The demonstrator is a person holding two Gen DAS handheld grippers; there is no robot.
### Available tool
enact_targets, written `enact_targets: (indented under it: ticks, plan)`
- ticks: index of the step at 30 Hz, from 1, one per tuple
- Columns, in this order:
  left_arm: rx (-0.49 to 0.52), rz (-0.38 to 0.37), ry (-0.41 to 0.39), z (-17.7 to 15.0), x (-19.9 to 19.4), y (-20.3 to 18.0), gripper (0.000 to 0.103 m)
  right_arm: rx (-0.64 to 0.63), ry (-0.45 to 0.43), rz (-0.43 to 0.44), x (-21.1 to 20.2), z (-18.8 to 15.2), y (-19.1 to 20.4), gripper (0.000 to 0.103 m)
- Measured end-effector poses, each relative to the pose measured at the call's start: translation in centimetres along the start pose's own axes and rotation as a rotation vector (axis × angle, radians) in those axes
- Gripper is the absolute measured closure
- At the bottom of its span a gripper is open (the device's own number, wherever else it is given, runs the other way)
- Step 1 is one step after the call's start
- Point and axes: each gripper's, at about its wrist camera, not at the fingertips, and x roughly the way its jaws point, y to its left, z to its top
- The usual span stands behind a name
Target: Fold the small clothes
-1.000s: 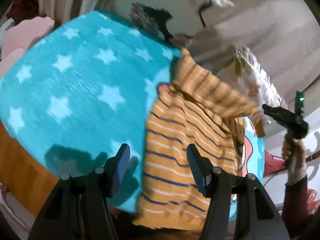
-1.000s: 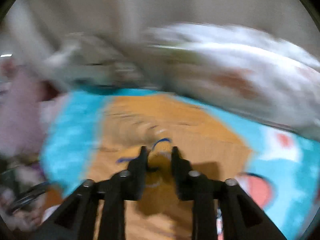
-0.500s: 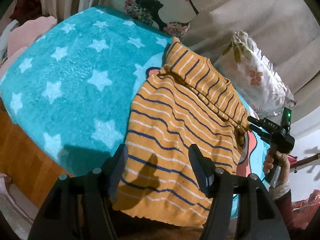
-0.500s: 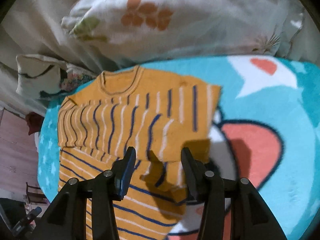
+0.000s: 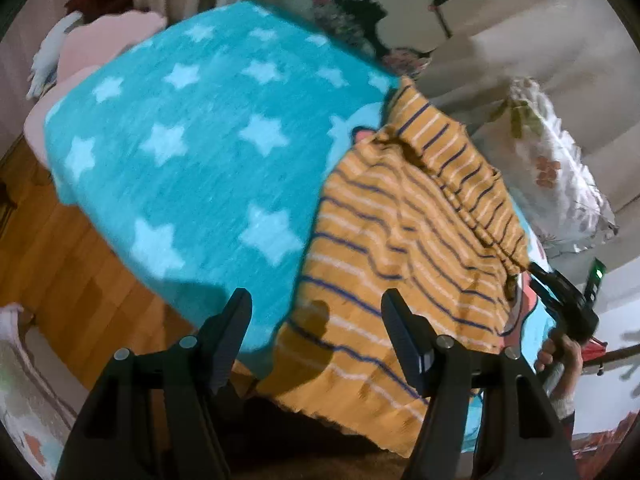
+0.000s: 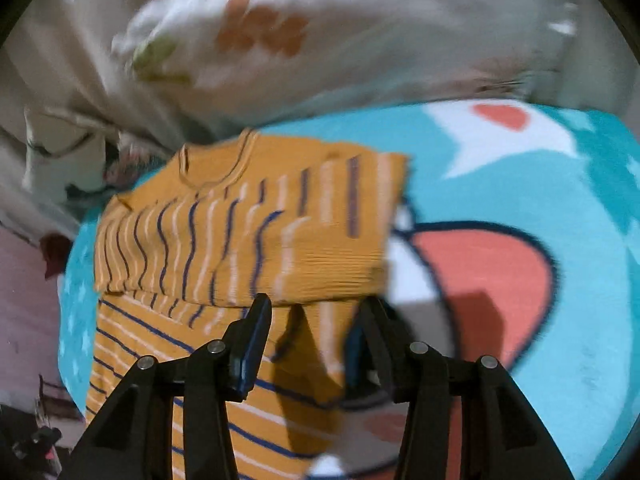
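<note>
The left gripper (image 5: 316, 320) hangs with its 2 fingers spread wide and nothing between them, low in the frame above the near hem of the sweater (image 5: 404, 248). The right gripper (image 6: 310, 326) is also parted and holds nothing, just over the folded edge of the sweater (image 6: 248, 220). The orange striped sweater lies on the blue blanket (image 5: 192, 152), its upper part doubled over. A flowered pillow (image 6: 288, 36) sits at the top, blurred.

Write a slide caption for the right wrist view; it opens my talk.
Open right hand-held gripper above a partly folded striped orange shirt on a teal blanket.
</note>
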Motion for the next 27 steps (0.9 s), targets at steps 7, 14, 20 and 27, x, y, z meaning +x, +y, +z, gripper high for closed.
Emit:
enact_targets:
  ticks: [7,14,20,27]
  plan:
    - [0.023,0.013,0.073,-1.6,1.6,-0.3,0.037,-0.073,0.06,0.032,2.1,-4.1,0.9,0.042]
    - [0.106,0.057,0.039,-1.9,1.0,-0.2,0.037,0.093,-0.039,-0.022,-0.2,-3.2,-3.5,0.098]
    - [0.104,-0.008,0.046,0.0,1.4,1.9,0.036,0.03,-0.064,-0.216,-3.8,-6.3,-2.4,0.086]
    - [0.178,-0.118,0.119,2.5,4.7,4.3,0.036,0.266,-0.019,-0.017,-7.4,-14.7,-1.8,0.057]
